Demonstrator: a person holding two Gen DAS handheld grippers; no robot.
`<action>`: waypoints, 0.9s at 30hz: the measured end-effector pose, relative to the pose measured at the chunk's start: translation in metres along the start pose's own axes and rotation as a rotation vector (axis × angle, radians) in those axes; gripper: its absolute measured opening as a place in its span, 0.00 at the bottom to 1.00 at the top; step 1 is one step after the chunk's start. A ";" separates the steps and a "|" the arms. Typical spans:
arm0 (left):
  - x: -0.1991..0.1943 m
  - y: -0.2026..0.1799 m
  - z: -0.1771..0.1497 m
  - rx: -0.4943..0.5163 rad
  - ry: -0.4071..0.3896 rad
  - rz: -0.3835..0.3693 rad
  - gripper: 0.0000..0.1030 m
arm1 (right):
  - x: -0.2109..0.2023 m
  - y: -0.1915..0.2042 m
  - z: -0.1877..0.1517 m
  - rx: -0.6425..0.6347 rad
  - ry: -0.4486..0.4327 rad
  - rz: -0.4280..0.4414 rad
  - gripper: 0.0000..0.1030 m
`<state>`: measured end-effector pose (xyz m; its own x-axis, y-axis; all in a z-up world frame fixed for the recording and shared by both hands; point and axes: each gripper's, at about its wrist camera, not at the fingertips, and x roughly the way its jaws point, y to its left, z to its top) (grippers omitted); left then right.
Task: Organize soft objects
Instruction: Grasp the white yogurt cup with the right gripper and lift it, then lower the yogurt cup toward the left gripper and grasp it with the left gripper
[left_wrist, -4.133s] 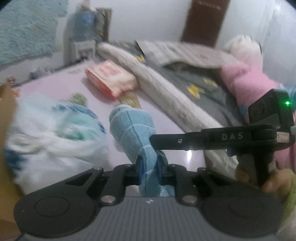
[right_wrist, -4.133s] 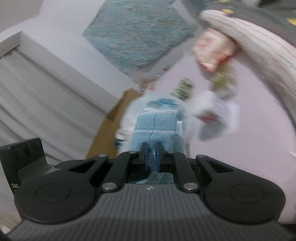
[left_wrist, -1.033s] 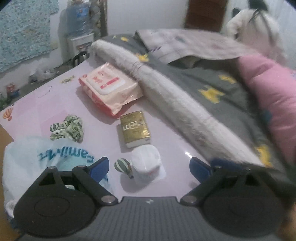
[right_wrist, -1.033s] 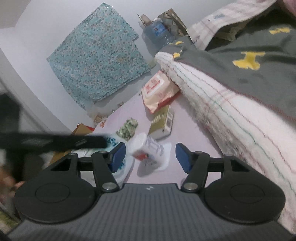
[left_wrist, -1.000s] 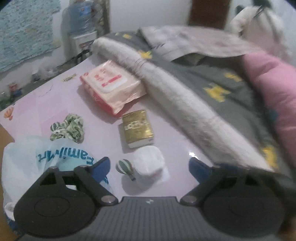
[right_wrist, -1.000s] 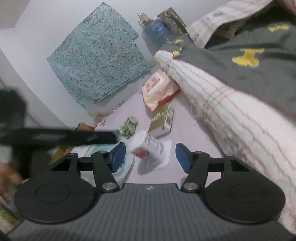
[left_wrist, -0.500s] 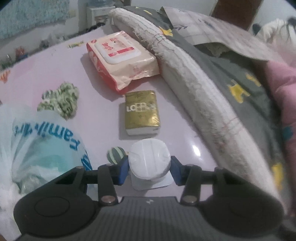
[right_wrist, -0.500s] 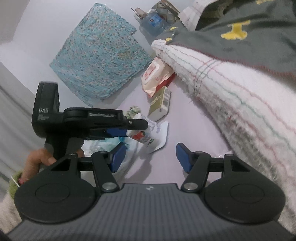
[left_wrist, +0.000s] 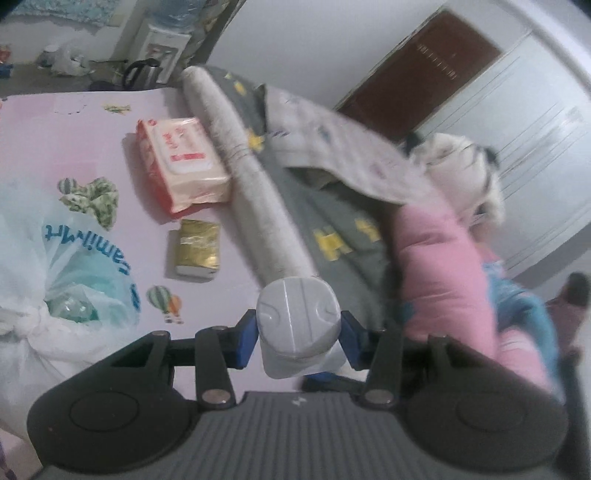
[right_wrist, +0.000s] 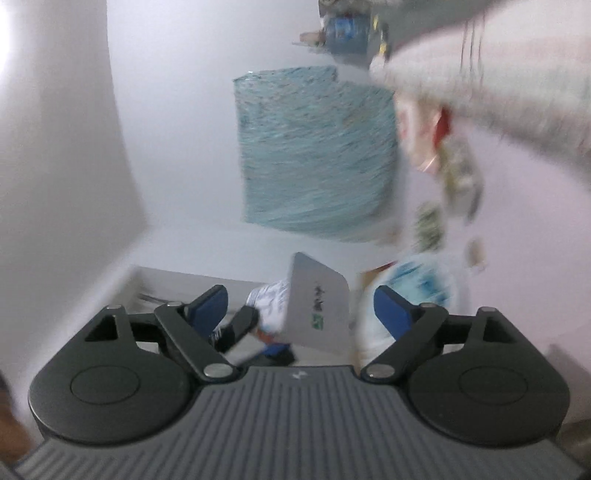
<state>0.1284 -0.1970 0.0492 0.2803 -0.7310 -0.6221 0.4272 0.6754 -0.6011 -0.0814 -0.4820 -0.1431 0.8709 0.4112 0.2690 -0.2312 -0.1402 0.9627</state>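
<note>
White tissue pack (left_wrist: 298, 320) clenched in left gripper (left_wrist: 298, 334), lifted; right gripper (right_wrist: 301, 306) spread (blurred, probably empty); next: bag (left_wrist: 55, 266) at 9 o'clock.

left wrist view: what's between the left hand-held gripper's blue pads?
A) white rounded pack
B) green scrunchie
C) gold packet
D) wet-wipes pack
A: the left hand-held gripper has its pads pressed on both sides of the white rounded pack, lifted clear of the pink sheet; the other three items lie on that sheet.
</note>
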 end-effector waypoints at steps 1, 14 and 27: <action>-0.006 0.000 -0.001 -0.012 -0.013 -0.039 0.46 | 0.009 -0.007 -0.002 0.053 0.019 0.047 0.87; -0.031 0.029 -0.023 -0.120 -0.100 -0.229 0.46 | 0.053 -0.029 -0.033 0.246 0.122 0.250 0.85; -0.029 0.045 -0.029 -0.165 -0.085 -0.266 0.46 | 0.046 -0.031 -0.045 0.228 0.097 0.216 0.60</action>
<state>0.1149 -0.1423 0.0261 0.2513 -0.8848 -0.3923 0.3515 0.4611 -0.8147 -0.0540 -0.4185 -0.1595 0.7642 0.4326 0.4785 -0.2939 -0.4269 0.8552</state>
